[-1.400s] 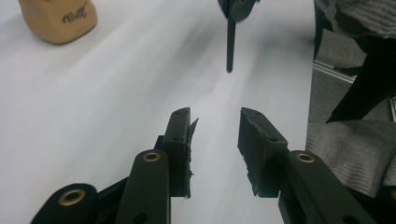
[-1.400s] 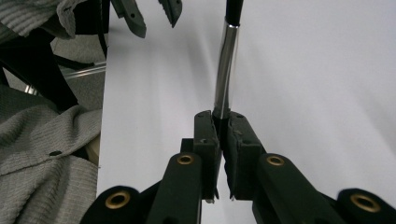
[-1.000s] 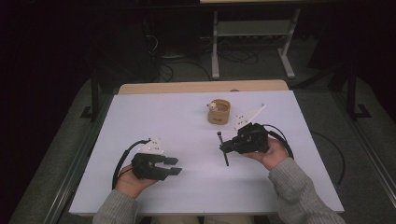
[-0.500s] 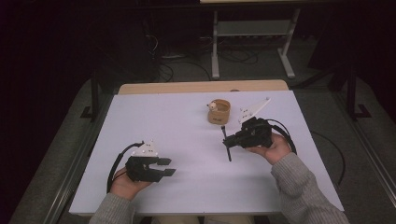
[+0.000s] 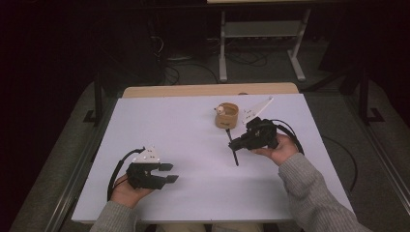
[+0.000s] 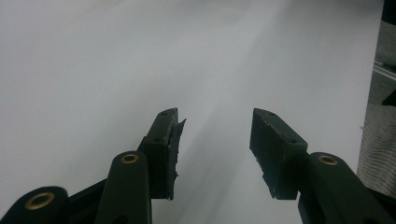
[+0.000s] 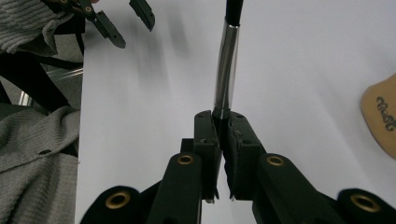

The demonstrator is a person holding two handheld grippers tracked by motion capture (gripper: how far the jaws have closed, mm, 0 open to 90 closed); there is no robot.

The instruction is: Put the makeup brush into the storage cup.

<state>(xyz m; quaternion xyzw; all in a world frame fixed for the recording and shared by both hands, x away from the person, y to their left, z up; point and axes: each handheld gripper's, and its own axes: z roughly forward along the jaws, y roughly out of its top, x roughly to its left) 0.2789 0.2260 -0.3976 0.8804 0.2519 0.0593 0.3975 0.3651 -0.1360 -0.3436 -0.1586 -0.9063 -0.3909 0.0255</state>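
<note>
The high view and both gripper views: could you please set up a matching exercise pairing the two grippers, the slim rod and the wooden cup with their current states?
Things:
1. left gripper
2. right gripper
3. metal rod
4. wooden cup

States:
A. clamped at one end, sticking out over the table
B. jaws apart, just been opening, nothing between them
C. standing free near the table's far edge
D. jaws shut on something

Pairs: 1-B, 2-D, 3-A, 4-C

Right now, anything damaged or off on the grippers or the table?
Yes: the left gripper, open and empty, has a torn, ragged pad on one jaw. Otherwise fine: right gripper clamps the pen; wooden cup stands upright.
</note>
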